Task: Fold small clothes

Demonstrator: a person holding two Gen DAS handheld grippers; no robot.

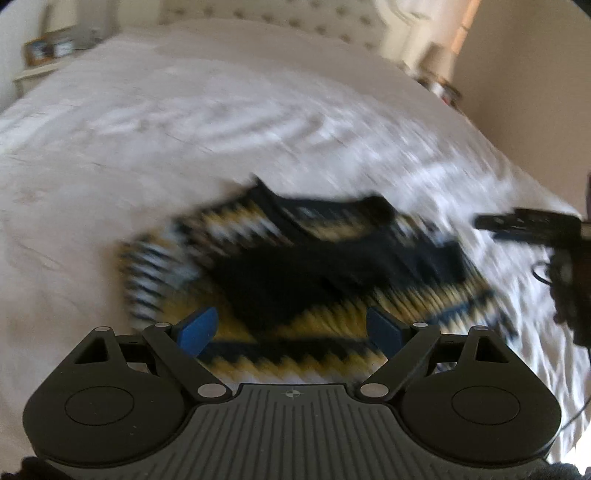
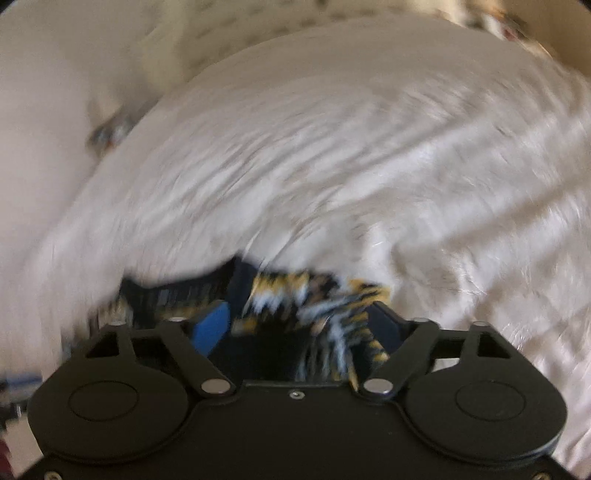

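Observation:
A small garment with a black, yellow and white zigzag pattern lies on the white bed, blurred by motion. My left gripper is open, its blue fingers spread just above the garment's near edge. The right gripper shows at the right edge of the left wrist view, beside the garment. In the right wrist view my right gripper is open, with bunched patterned fabric of the garment lying between and in front of its blue fingers.
The bed's tufted headboard is at the back. A nightstand with small items stands at the far left. A wall and a lamp are at the far right. The bedsheet is wrinkled all around.

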